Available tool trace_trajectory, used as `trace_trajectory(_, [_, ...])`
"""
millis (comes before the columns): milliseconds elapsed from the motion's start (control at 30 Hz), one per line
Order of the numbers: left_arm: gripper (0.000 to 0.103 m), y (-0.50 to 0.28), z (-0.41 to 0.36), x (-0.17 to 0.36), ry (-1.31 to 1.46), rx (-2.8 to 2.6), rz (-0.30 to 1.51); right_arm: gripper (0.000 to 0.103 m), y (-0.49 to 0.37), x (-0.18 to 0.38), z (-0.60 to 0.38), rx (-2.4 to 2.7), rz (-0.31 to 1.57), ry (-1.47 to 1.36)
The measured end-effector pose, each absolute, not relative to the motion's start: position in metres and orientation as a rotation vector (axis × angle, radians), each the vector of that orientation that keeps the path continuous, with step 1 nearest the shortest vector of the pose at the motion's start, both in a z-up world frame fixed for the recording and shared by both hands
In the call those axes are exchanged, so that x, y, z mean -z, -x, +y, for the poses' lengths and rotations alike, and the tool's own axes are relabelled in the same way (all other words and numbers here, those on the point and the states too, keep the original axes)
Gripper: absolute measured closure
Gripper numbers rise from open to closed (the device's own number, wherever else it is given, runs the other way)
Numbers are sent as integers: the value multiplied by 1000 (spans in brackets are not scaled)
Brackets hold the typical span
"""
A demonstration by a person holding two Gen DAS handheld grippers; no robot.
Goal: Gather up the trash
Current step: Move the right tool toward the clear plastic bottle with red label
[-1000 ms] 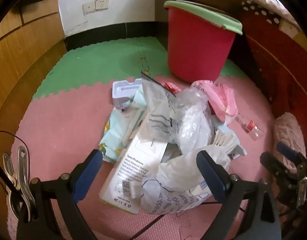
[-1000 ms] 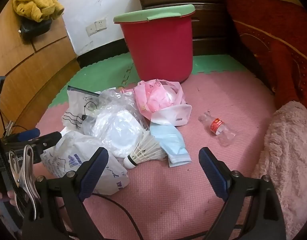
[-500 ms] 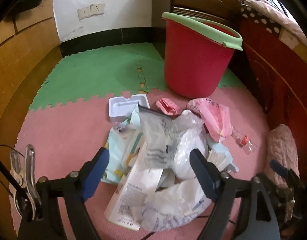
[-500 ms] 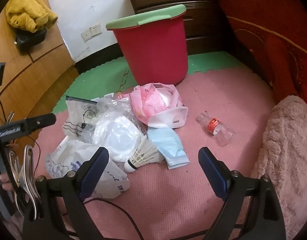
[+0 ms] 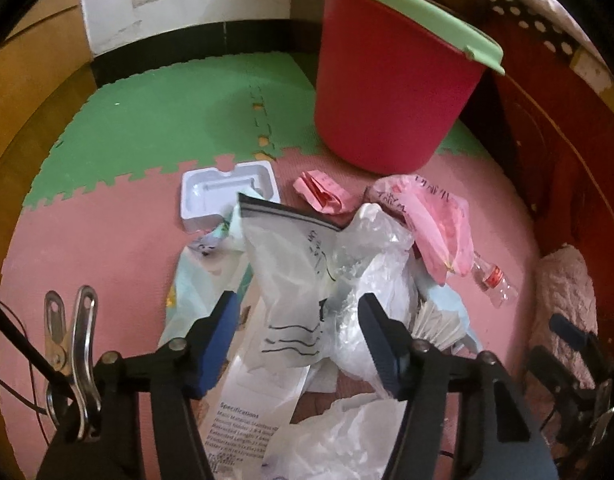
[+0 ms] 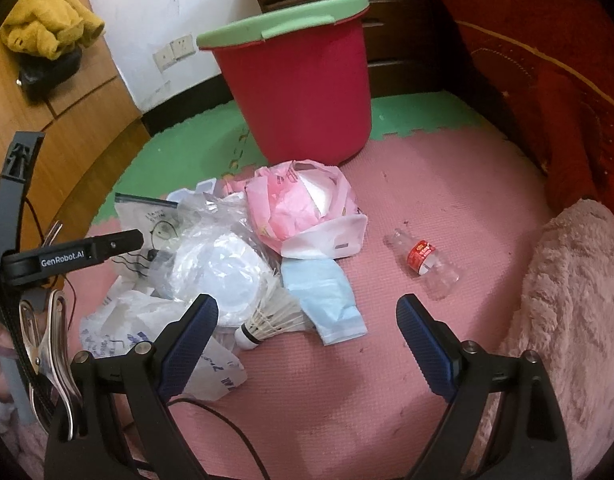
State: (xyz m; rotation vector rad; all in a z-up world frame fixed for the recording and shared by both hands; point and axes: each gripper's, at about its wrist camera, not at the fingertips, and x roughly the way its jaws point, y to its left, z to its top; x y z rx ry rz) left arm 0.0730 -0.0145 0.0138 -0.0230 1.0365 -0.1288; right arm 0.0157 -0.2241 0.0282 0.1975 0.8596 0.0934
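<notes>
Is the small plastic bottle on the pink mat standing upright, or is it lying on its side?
Lying on its side. The bottle rests lengthwise on the pink mat, its red label facing up, apart from the trash pile.

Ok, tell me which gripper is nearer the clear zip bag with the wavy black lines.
Left. The left gripper straddles the zip bag, jaws closing around it. The right gripper hovers beside the pile, nearer the shuttlecock.
</notes>
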Motion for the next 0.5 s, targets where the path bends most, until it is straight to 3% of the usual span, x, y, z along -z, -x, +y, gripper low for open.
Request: trace_trajectory(500, [50, -89, -16, 8, 55, 197, 1063, 11, -81, -13, -253, 23, 999, -98])
